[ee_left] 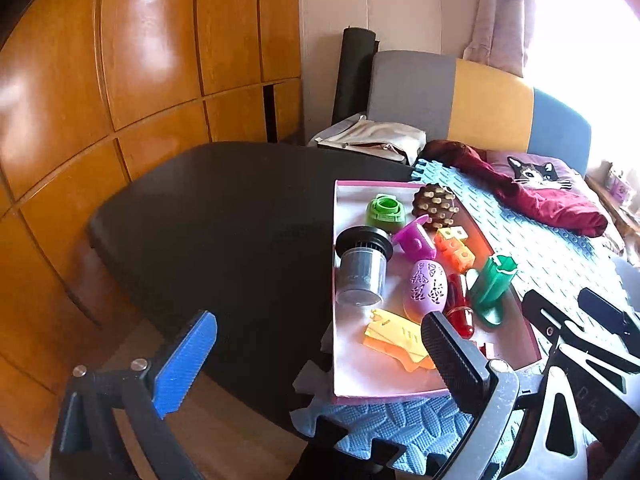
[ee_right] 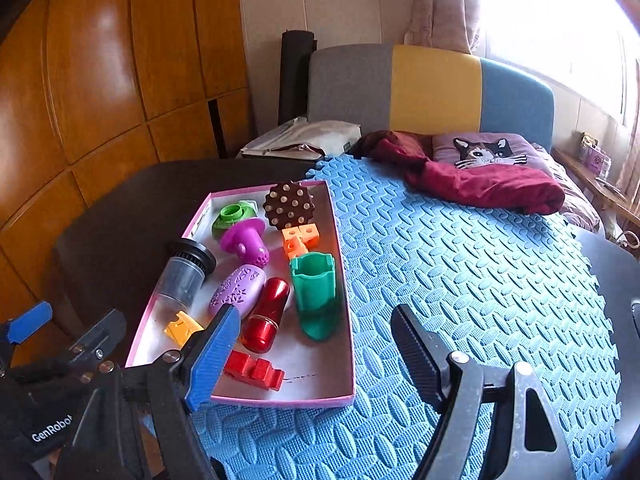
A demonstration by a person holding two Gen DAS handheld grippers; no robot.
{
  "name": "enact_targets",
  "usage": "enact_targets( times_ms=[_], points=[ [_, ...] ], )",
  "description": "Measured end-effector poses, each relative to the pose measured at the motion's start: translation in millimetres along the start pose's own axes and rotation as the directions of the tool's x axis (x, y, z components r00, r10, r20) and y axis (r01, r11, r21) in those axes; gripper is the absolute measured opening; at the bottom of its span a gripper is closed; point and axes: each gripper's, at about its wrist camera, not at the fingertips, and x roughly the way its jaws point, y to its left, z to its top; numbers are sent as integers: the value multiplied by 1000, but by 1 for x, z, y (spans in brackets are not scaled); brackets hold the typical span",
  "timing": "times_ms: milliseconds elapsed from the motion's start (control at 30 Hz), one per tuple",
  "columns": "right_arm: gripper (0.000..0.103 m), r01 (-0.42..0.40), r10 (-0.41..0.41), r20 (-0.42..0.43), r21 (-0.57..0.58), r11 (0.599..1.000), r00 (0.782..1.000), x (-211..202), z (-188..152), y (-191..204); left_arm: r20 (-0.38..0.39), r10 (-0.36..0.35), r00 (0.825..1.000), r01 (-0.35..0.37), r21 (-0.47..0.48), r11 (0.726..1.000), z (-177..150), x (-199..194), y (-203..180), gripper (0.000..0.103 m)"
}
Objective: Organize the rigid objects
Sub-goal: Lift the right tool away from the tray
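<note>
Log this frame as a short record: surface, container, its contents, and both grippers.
surface: blue foam mat over a dark table
container: pink-edged tray on the mat
contents: red capsule, green holder, purple egg, red block, clear jar, brown studded disc, others
left gripper: open, holds nothing
right gripper: open, holds nothing
</note>
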Motion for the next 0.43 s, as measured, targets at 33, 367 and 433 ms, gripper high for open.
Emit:
enact_targets(
  times_ms=[33, 367, 433],
  points=[
    [79, 0, 0, 4, -1, 1000, 1000, -1, 0, 0, 2, 0, 1000, 0, -2, 1000, 0, -1, 0, 103],
    [79, -11, 11, 0, 4, 1000, 1000, 0, 1, 0, 20, -7, 1000, 8, -15, 1000, 0, -4, 2, 103],
    [79, -17, 17, -4, 6, 1000, 1000, 1, 1, -1, 15, -15, 1000, 16, -15, 1000, 0, -3, 2, 103]
  ],
)
